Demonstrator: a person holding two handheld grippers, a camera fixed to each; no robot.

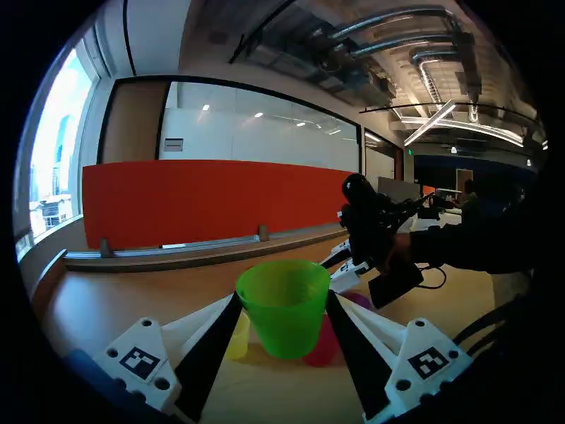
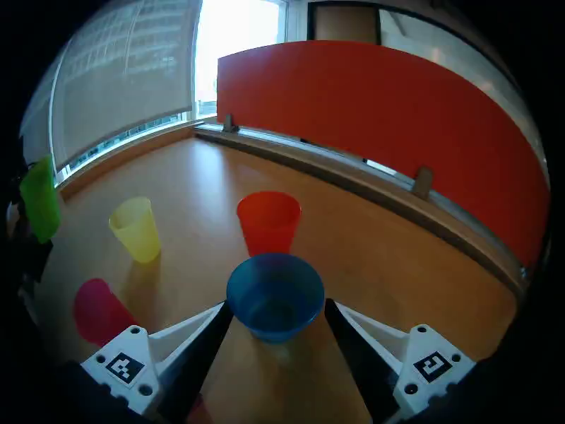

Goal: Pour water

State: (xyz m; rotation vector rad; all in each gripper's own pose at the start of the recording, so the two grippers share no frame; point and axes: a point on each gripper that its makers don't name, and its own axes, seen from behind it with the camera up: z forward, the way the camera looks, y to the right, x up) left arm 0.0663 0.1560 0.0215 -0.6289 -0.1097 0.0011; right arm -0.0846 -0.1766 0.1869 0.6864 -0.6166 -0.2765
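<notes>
The left gripper was clamped on the green cup, both fingers against its sides. The cup was upright and raised off the table. The right gripper gripped the blue cup likewise, upright, just short of the red cup standing on the table. Judgement: both cups were held level to avoid spilling ahead of a pour. Water could not be confirmed in either. The yellow cup and pink cup stood aside.

a wooden table runs up to a red partition — a bright window to one side, bare ceiling pipes and strip lights overhead.
</notes>
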